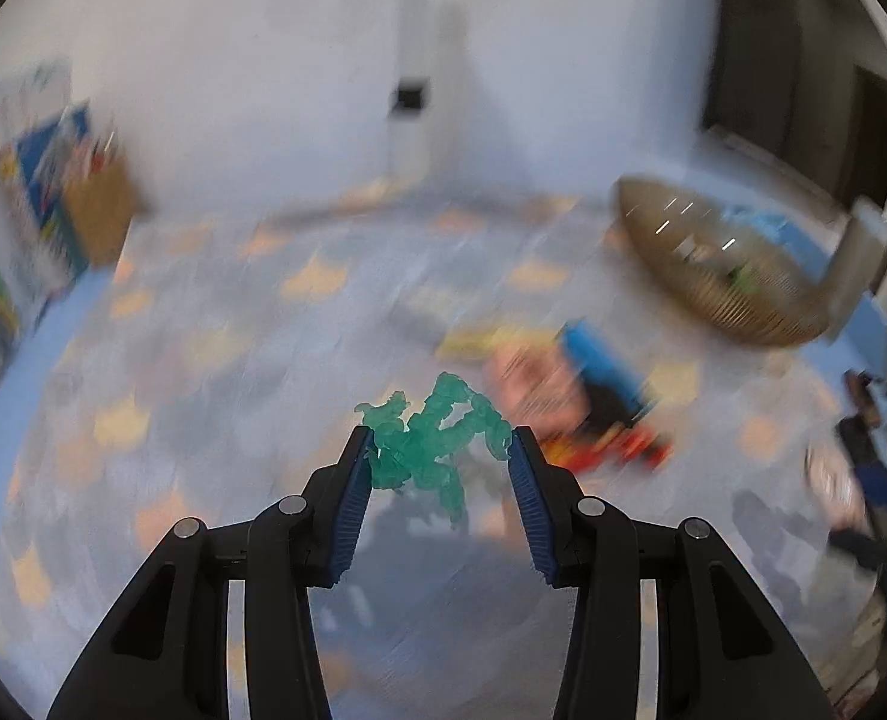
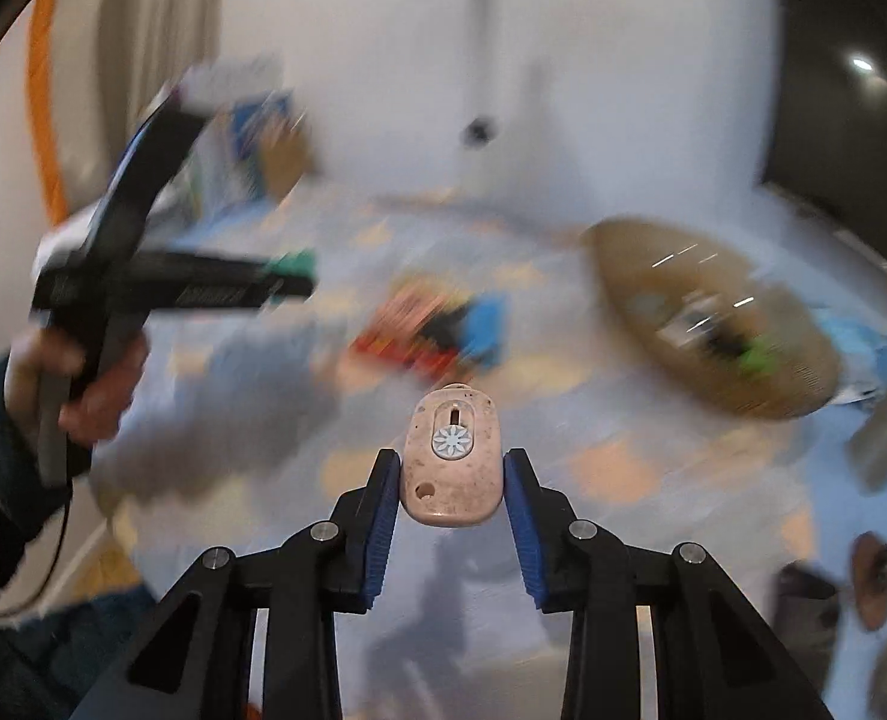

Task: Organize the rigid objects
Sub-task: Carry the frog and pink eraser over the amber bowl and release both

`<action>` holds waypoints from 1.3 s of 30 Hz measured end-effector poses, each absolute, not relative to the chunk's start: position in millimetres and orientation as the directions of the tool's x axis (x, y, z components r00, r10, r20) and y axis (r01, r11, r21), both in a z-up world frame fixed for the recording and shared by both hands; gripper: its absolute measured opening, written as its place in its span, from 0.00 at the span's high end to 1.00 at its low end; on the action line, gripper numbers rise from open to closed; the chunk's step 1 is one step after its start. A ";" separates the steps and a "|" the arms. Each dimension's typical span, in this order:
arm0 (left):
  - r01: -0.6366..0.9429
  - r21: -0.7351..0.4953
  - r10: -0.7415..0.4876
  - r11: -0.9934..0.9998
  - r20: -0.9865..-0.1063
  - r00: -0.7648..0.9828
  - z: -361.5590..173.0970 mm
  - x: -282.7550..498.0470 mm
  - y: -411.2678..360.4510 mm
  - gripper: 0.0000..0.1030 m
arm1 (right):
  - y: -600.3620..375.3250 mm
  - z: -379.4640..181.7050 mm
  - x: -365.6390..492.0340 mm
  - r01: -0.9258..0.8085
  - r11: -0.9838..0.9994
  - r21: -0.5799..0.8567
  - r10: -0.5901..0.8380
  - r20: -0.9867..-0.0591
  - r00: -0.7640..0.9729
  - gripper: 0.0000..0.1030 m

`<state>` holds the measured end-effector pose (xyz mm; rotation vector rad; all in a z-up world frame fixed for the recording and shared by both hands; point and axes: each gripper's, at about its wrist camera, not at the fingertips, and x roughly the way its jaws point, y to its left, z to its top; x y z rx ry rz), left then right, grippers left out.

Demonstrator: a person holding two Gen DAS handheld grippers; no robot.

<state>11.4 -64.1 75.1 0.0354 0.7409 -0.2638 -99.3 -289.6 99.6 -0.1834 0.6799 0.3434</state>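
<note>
My left gripper [image 1: 440,450] is shut on a translucent green spiky toy figure [image 1: 431,444] and holds it above the patterned mat. My right gripper [image 2: 451,471] is shut on a beige oval toy [image 2: 451,462] with a blue flower button. The left gripper [image 2: 287,279] with the green toy also shows at the left of the right wrist view, held by a hand. A woven basket [image 1: 725,264] with several toys inside lies at the far right; it also shows in the right wrist view [image 2: 707,312]. Both views are motion-blurred.
A pile of toys, blue, red and pink [image 1: 587,396], lies on the mat [image 1: 203,360] ahead; it shows in the right wrist view too [image 2: 437,330]. Books and a brown box [image 1: 65,198] lean at the far left wall.
</note>
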 end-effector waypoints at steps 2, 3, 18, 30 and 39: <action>0.288 -0.059 -0.256 0.956 -0.646 0.719 99.4 19.9 -86.0 0.59 | -315.4 126.4 -88.8 -0.298 0.952 -0.074 0.196 -0.603 0.774 0.67; 0.301 -0.057 -0.267 0.952 -0.636 0.724 109.2 24.8 -97.2 0.59 | -329.4 140.1 -81.8 -0.255 0.963 -0.089 0.158 -0.582 0.798 0.67; 0.410 -0.114 -0.369 0.905 -0.688 0.625 118.8 105.5 -251.7 0.59 | -436.9 161.7 32.0 0.032 0.999 -0.010 -0.030 -0.679 0.733 0.67; 0.447 -0.045 -0.354 0.894 -0.684 0.638 113.1 103.9 -266.8 0.25 | -454.7 142.2 47.2 0.092 0.995 0.044 -0.031 -0.728 0.685 0.59; 0.350 -0.134 -0.353 0.927 -0.621 0.699 156.2 65.7 -161.6 0.25 | -422.2 188.0 5.7 0.009 0.995 0.104 0.064 -0.674 0.736 0.55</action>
